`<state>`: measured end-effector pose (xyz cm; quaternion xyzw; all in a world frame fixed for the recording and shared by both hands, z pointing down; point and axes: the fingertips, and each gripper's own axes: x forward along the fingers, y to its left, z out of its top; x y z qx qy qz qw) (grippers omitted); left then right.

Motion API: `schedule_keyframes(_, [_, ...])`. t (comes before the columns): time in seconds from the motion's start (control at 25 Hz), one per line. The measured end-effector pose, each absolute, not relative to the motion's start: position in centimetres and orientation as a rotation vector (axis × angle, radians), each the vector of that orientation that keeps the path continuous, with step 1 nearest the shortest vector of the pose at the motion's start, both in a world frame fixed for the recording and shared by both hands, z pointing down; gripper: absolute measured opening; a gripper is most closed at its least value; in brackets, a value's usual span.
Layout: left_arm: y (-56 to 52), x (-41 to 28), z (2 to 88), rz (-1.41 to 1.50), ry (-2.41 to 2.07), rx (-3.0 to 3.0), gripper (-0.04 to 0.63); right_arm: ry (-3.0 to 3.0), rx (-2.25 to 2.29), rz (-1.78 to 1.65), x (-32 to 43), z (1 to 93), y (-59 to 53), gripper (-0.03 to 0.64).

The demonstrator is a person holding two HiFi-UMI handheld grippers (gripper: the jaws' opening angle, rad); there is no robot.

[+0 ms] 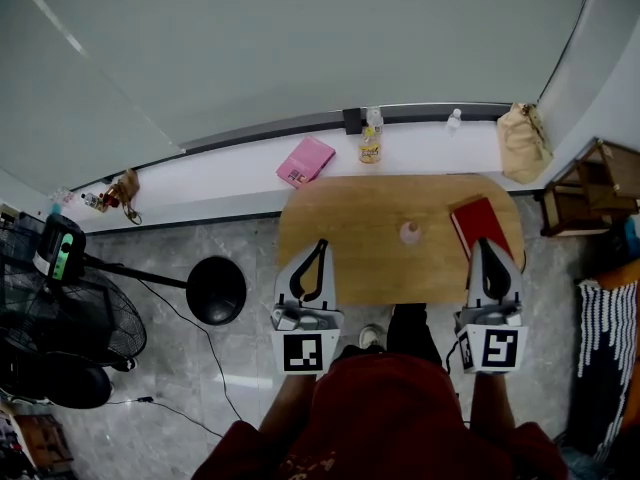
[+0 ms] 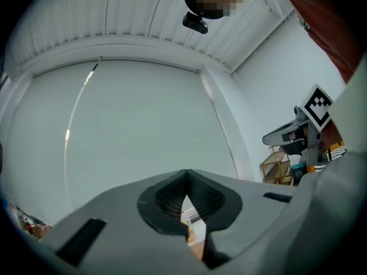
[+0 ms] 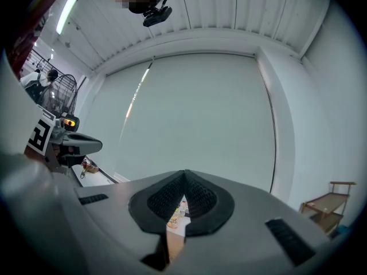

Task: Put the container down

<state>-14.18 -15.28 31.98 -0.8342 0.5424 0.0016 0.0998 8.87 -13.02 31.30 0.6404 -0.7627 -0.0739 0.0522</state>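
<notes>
A small clear container point(image 1: 410, 232) with a pinkish tint stands upright on the wooden table point(image 1: 350, 238), a little right of the middle, with nothing touching it. My left gripper point(image 1: 321, 242) hangs over the table's near left edge, jaws shut and empty. My right gripper point(image 1: 485, 241) is over the near right edge, just in front of a red book point(image 1: 478, 223), also shut with nothing in it. In the left gripper view the gripper point(image 2: 186, 172) points up at a pale wall with its tips together. The right gripper point(image 3: 184, 172) looks the same in its own view.
On the white ledge point(image 1: 220, 183) behind the table are a pink book point(image 1: 305, 160), a yellow-labelled bottle point(image 1: 371, 138), a small bottle point(image 1: 454, 119) and a brown paper bag point(image 1: 524, 143). A floor fan point(image 1: 60, 318) and a black round base point(image 1: 216, 290) stand left; a wooden rack point(image 1: 590, 193) stands right.
</notes>
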Motion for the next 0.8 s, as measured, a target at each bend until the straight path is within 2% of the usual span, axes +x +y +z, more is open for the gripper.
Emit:
schedule_keyframes(0.48, [-15.44,-13.33,32.73,-0.12,1.523,-2.462,0.005,-2.327,1.955,-0.16,9.48,31.84,-13.14,-0.003])
schedule_keyframes(0.64, [-15.8,-13.35,32.98,-0.122,1.533,-2.475,0.005,-2.315,1.952,-0.154,9.52,32.17,-13.45,-0.003])
schedule_keyframes(0.8, [-15.86,-13.38,32.66,-0.004,1.598,-2.508,0.005,-2.314,1.953,-0.166,9.51,32.02,-13.49,-0.003])
